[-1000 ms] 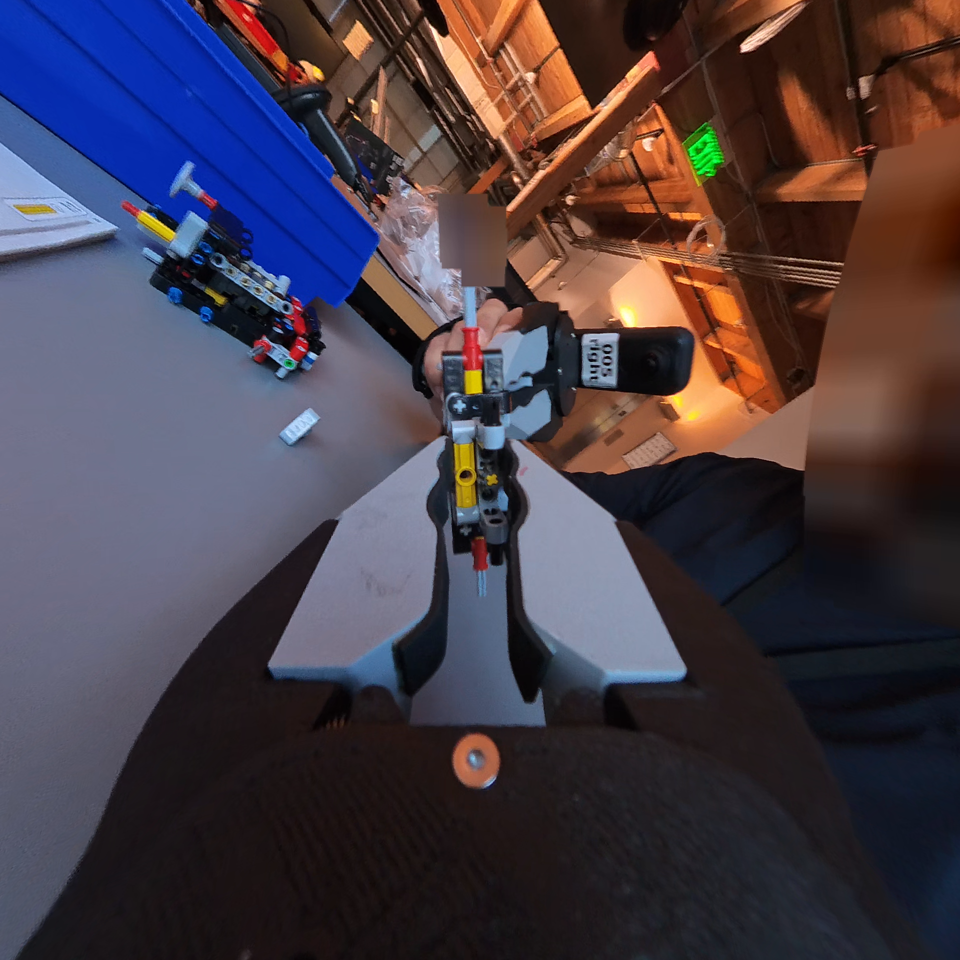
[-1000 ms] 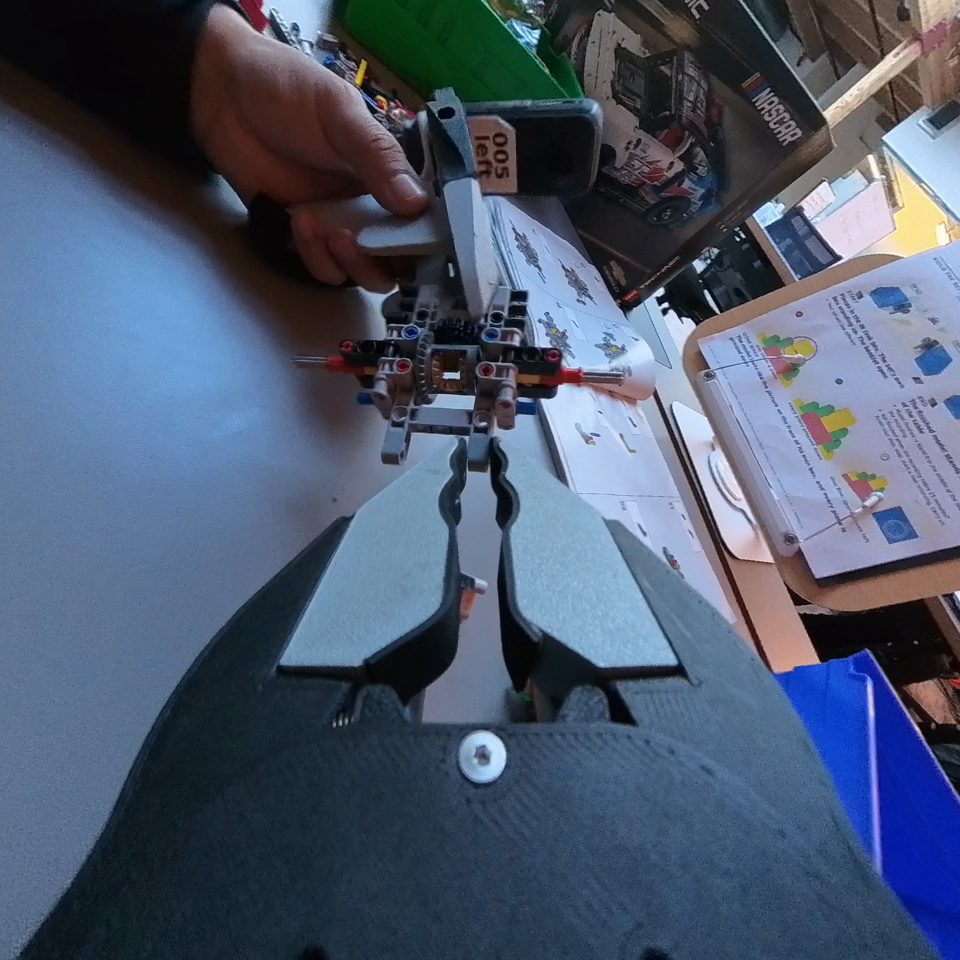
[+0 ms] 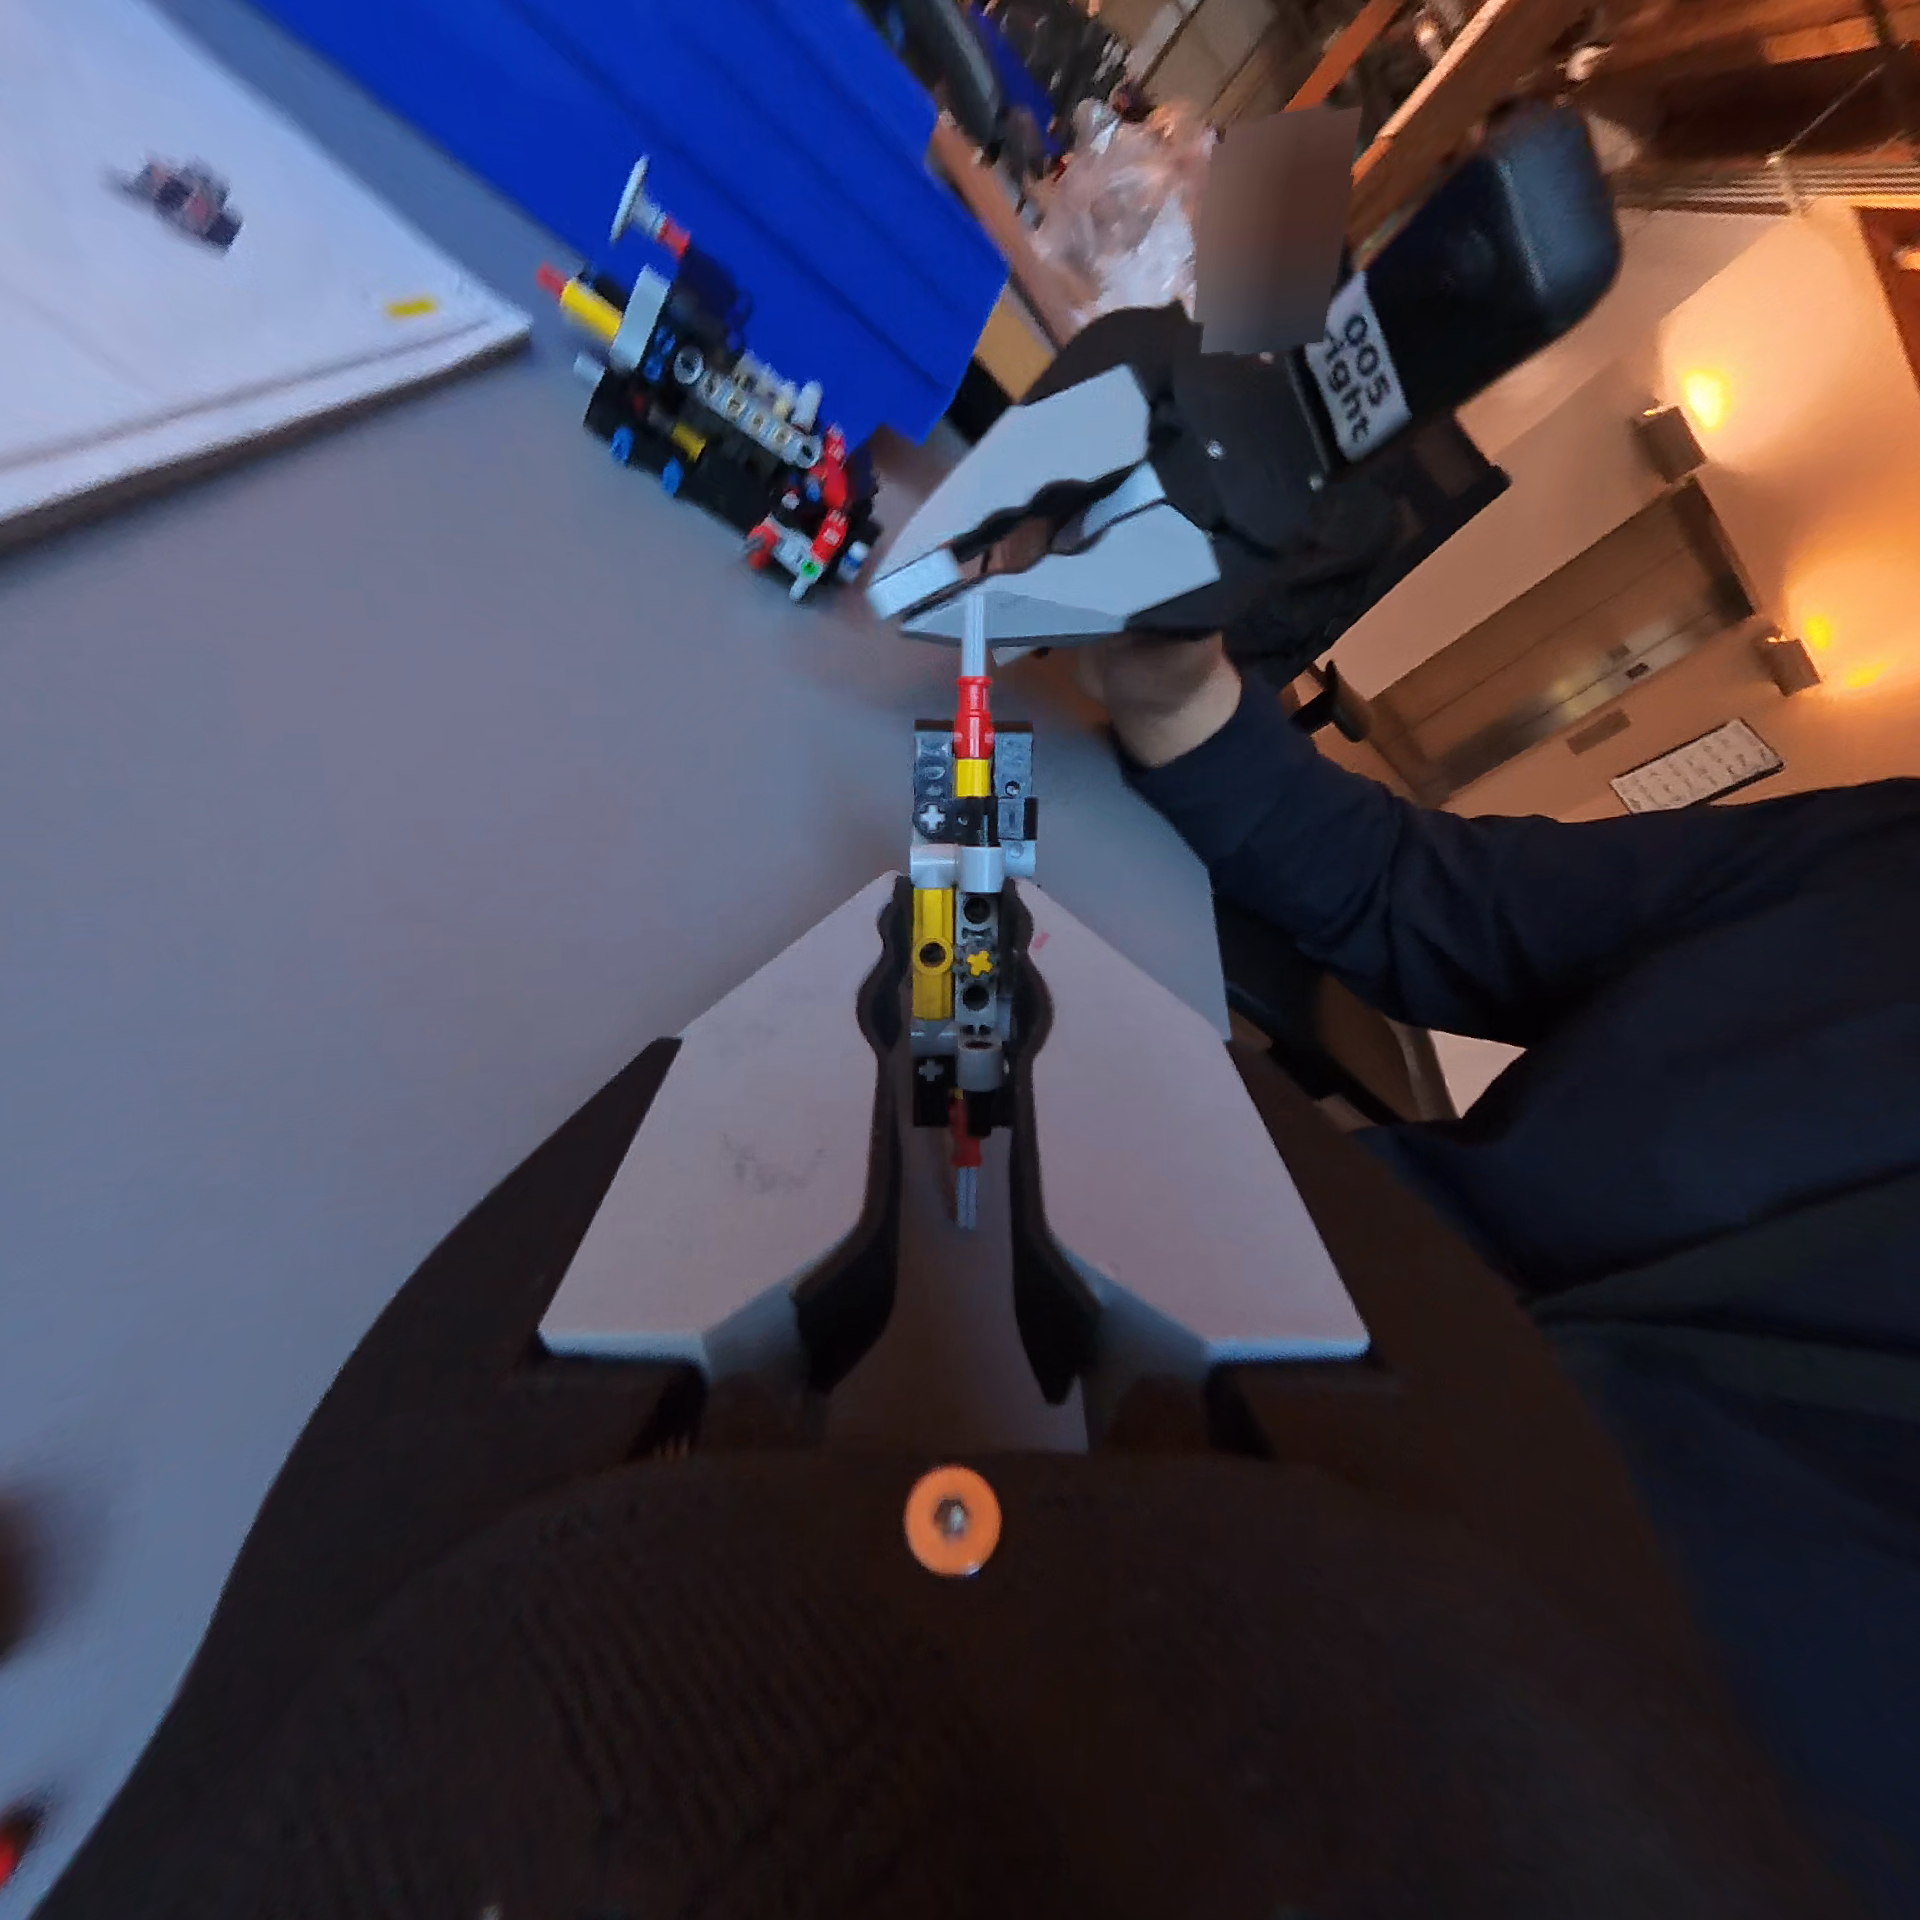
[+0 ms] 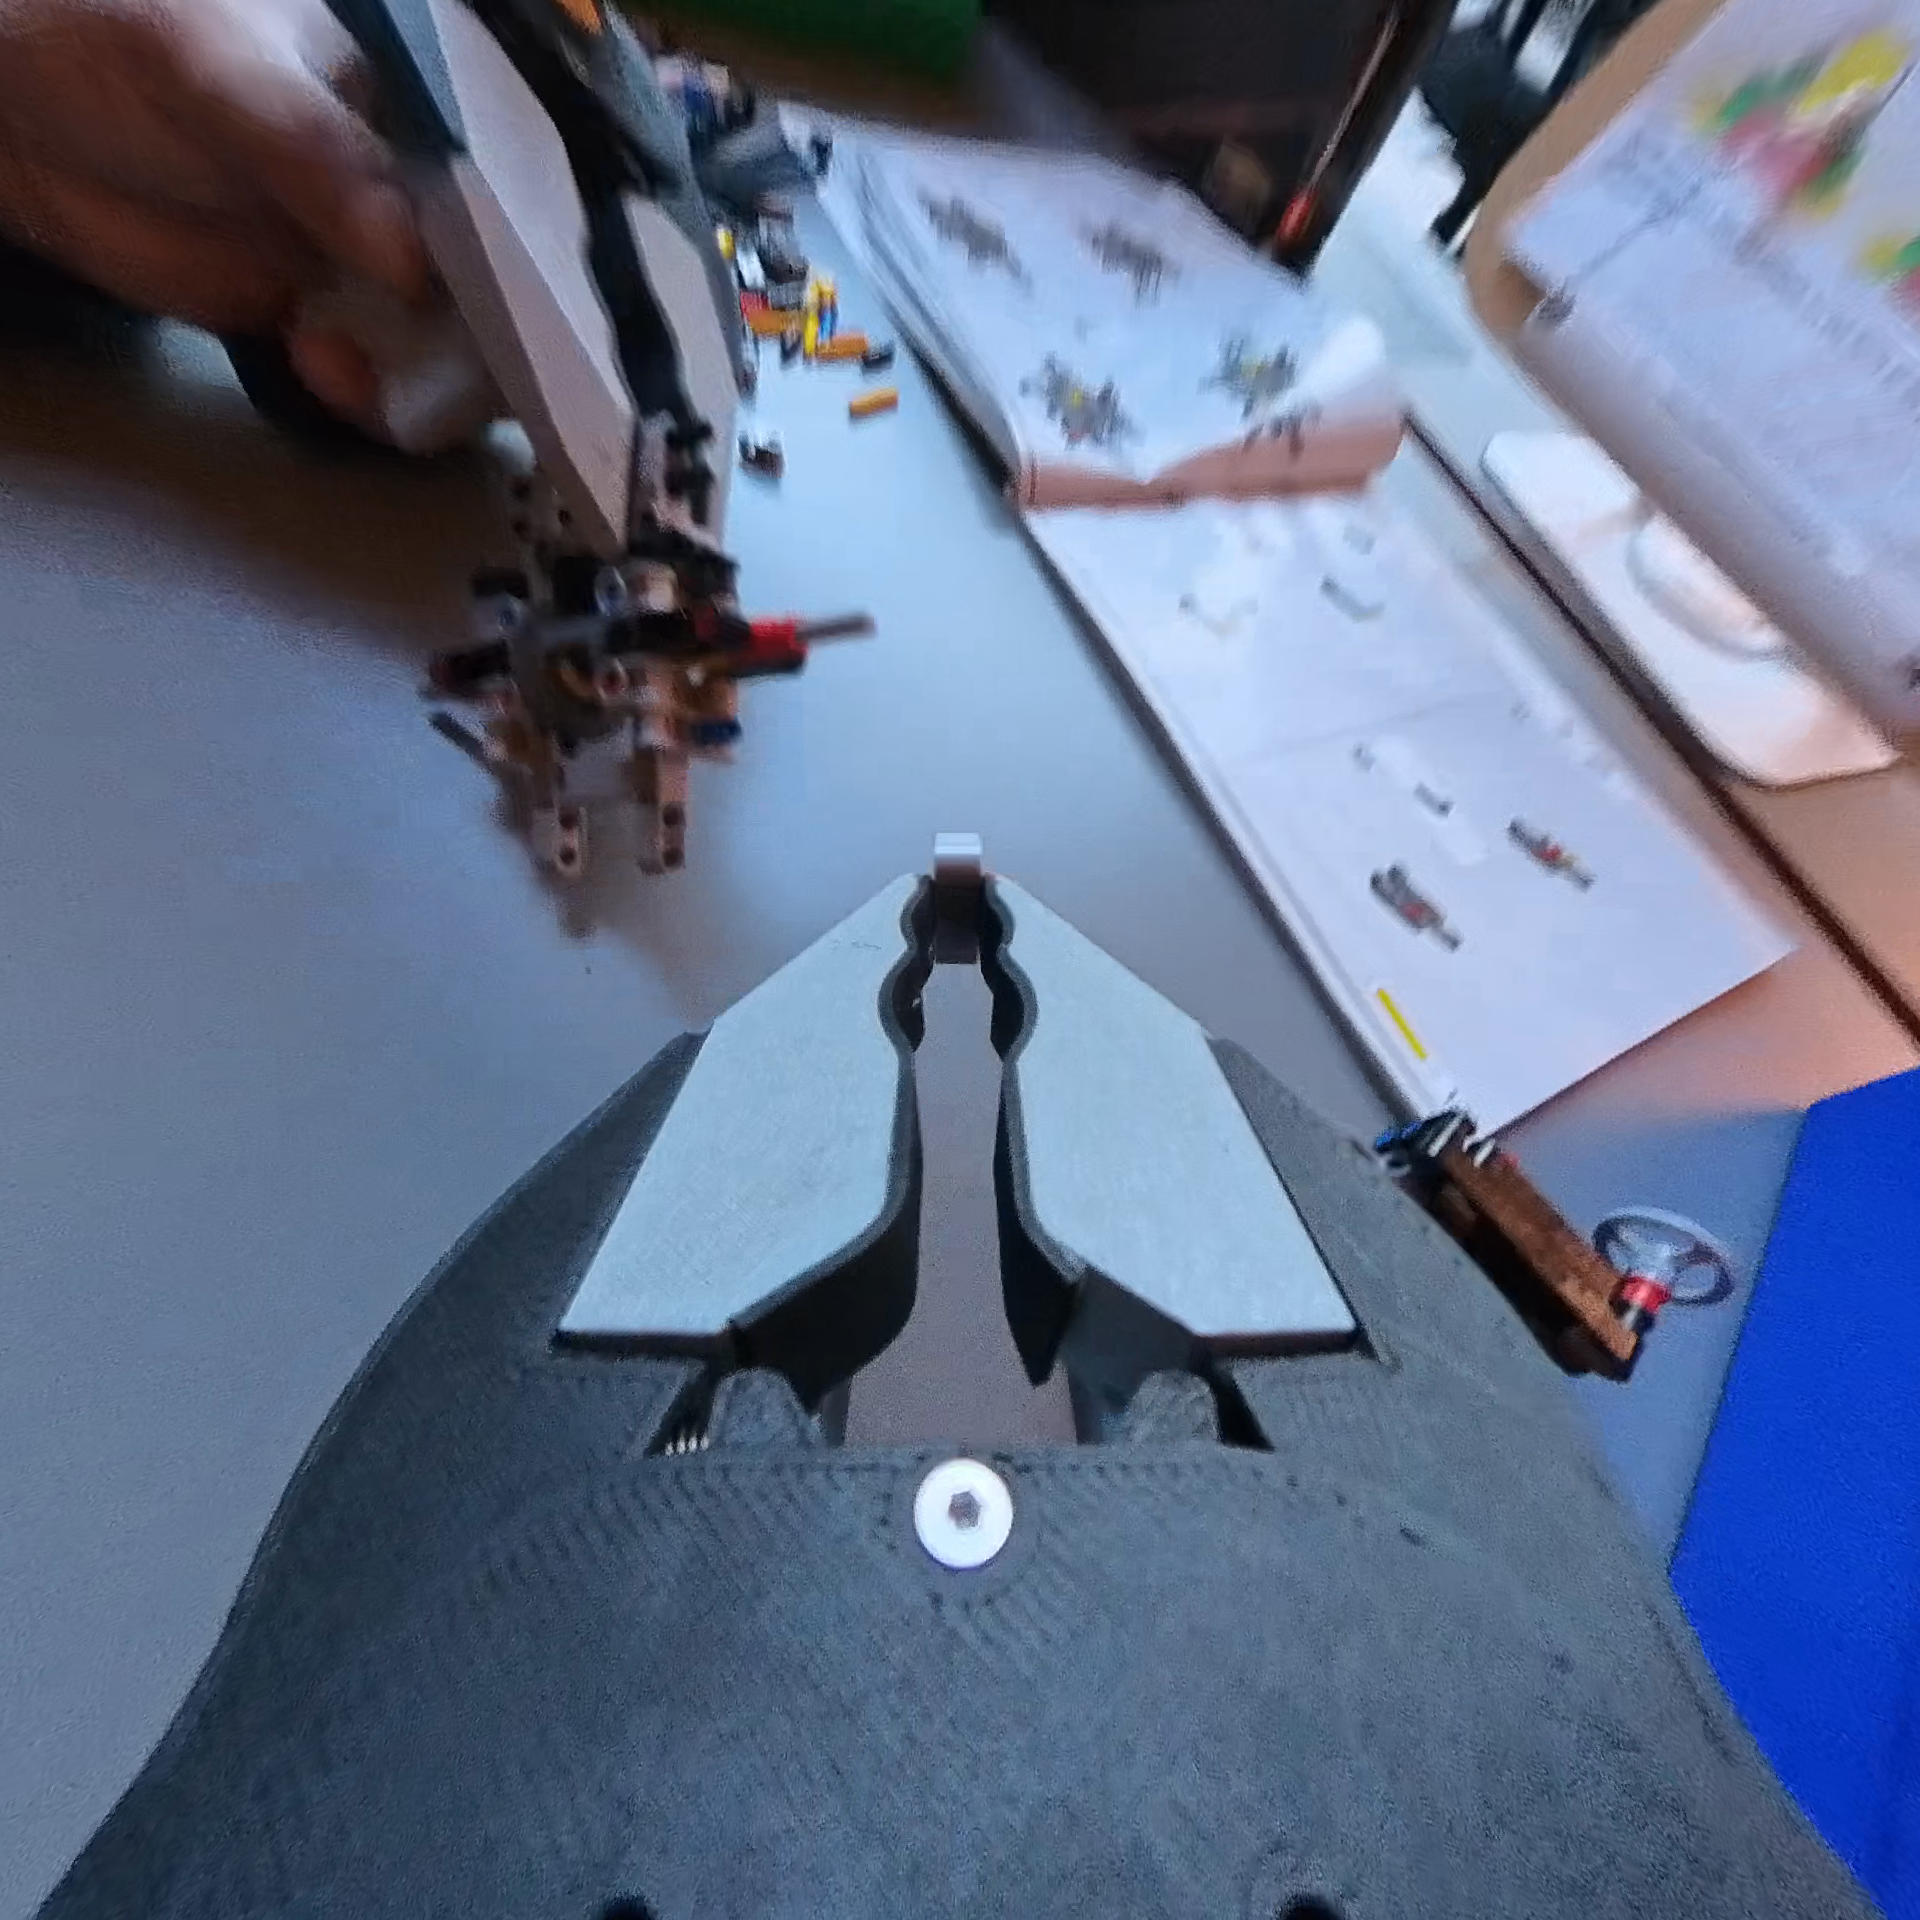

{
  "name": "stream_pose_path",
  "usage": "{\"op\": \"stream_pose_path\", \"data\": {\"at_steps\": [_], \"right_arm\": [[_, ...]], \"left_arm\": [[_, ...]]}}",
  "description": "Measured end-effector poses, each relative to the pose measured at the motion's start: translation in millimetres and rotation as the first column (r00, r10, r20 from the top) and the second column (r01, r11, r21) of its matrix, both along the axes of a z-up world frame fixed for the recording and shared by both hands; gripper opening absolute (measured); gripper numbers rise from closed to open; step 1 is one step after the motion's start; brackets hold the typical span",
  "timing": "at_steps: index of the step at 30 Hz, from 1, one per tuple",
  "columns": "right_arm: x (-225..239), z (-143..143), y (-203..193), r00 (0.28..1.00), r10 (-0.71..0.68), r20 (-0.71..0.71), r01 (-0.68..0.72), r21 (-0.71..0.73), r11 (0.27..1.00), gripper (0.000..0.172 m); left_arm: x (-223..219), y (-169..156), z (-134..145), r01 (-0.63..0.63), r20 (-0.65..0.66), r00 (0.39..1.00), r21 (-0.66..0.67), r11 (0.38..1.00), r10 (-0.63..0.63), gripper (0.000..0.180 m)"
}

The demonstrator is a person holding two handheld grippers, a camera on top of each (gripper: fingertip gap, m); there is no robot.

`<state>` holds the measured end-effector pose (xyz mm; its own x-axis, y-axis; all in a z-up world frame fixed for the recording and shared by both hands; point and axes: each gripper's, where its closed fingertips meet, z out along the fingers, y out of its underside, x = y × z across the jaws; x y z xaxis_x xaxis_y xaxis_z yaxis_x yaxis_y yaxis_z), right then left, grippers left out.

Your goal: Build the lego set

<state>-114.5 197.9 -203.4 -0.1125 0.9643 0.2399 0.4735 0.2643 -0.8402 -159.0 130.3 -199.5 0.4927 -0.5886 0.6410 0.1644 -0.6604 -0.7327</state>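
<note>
While my left gripper [image 3: 961, 940] is clamped on the small brick assembly [image 3: 964, 904], both pads pressing its yellow and grey flanks, the piece juts forward past the fingertips, its red-collared grey axle [image 3: 974, 665] pointing at my right gripper [image 3: 971, 566].

Item, right gripper [image 4: 956, 914]: closed on a small light grey brick piece [image 4: 957, 883], pinched at the very tips, its end protruding.

Item, grey table [image 3: 312, 779]: beneath both tools.

Item, second brick assembly [image 3: 717, 416]: black, with yellow, red and blue parts, lying on the table against the blue bin [image 3: 727, 156].

Item, instruction booklet [image 4: 1351, 644]: open, lying to the right in the right wrist view; loose small pieces [image 4: 831, 343] beyond it, blurred.

Item, my left hand [image 4: 208, 208]: gripping the left tool's handle.

Item, dark sleeve [image 3: 1455, 904]: on my right arm.
</note>
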Motion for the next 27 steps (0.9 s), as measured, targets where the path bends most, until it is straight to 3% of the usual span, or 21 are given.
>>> {"op": "stream_pose_path", "data": {"at_steps": [3, 7, 11, 14, 21, 24, 27], "right_arm": [[-7, 10, -5, 0.998, -0.021, -0.059, 0.023, 0.035, 0.999, 0.005], [-8, -11, -1, 0.998, -0.051, 0.04, 0.052, -0.015, 0.999, 0.005], [-7, -9, 2, 0.998, -0.061, 0.026, 0.062, -0.046, 0.997, 0.005], [-6, -1, 0, 0.998, -0.056, -0.009, 0.055, -0.066, 0.996, 0.005], [-7, 13, -8, 0.996, -0.039, -0.08, 0.034, -0.054, 0.998, 0.005], [-8, 22, -14, 0.992, -0.039, -0.119, 0.045, 0.049, 0.998, 0.005], [-12, 30, -24, 0.988, -0.033, -0.149, 0.059, 0.176, 0.983, 0.005]], "left_arm": [[1, 4, -3, -0.022, -0.041, 0.999, -0.006, 1.0, 0.022, 0.015], [-1, 3, -24, -0.018, -0.004, 1.0, -0.231, 0.973, 0.017, 0.015], [-5, 0, -29, -0.006, 0.048, 0.999, -0.321, 0.947, 0.022, 0.015], [-7, -4, -39, -0.026, -0.007, 1.0, -0.36, 0.933, 0.026, 0.031], [-24, -12, -40, -0.102, -0.083, 0.993, -0.34, 0.935, 0.078, 0.034], [-45, -14, -36, -0.201, -0.2, 0.968, -0.269, 0.942, 0.149, 0.043], [-35, -13, -7, -0.171, -0.156, 0.977, -0.18, 0.969, 0.144, 0.044]]}}
